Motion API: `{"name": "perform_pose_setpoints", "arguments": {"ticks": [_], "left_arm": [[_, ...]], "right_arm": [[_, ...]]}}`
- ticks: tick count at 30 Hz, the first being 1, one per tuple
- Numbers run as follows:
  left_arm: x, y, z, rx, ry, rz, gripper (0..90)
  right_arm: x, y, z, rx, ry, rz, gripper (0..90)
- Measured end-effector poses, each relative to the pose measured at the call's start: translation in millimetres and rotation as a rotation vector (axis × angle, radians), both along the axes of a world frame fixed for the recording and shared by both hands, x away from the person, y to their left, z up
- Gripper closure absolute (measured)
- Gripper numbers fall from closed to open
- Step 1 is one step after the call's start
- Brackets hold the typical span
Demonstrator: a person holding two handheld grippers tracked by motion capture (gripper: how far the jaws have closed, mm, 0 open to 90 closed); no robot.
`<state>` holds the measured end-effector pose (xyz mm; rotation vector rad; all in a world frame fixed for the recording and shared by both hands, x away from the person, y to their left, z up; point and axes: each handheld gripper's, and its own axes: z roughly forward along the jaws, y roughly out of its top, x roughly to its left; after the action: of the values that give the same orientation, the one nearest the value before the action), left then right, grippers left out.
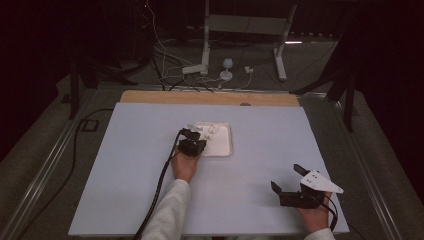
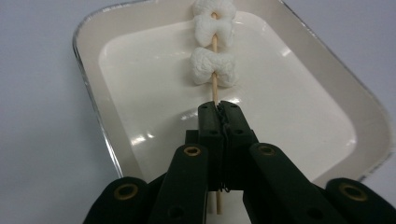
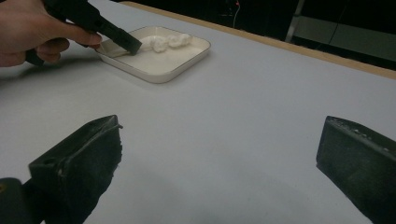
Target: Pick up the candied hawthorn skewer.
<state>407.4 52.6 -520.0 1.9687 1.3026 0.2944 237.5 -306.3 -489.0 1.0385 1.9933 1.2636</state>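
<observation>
Currently my left claw (image 2: pixel 218 108) is clamped on the wooden skewer (image 2: pixel 215 88), whose white marshmallows (image 2: pixel 212 67) sit over the white tray (image 2: pixel 93 98) mid-counter (image 1: pixel 125 165). Grasp done; I judge lifting and placing remain. My right claw (image 1: pixel 289 178) rests wide and unloaded, well apart.

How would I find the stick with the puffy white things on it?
Look at the pale table, then the white rectangular tray near its middle. Over the tray runs a thin wooden skewer, pinched at one end by the left tongs. It alone is threaded through white bow-shaped puffs.
</observation>
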Motion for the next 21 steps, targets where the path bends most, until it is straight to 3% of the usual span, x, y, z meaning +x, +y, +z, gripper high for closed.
{"name": "perform_pose_setpoints", "arguments": {"ticks": [4, 9, 18, 21], "left_arm": [[-3.1, 7.4, 9.2, -0.027, 0.009, -0.011, 90.0], [-9.4, 16.9, 16.0, -0.023, 0.038, -0.026, 90.0], [-14.8, 27.4, 8.5, -0.005, 0.109, -0.076, 88.7], [-14.5, 26.6, 8.4, -0.005, 0.115, -0.082, 89.2]], "right_arm": [[0.4, -1.2, -0.5, 0.000, 0.002, -0.002, 0.2], [0.2, -0.2, -0.6, -0.003, 0.002, 0.000, 0.2], [0.5, 0.3, -1.1, -0.005, 0.007, -0.002, 0.2], [0.6, 0.7, -1.3, -0.006, 0.007, 0.000, 0.2]]}}
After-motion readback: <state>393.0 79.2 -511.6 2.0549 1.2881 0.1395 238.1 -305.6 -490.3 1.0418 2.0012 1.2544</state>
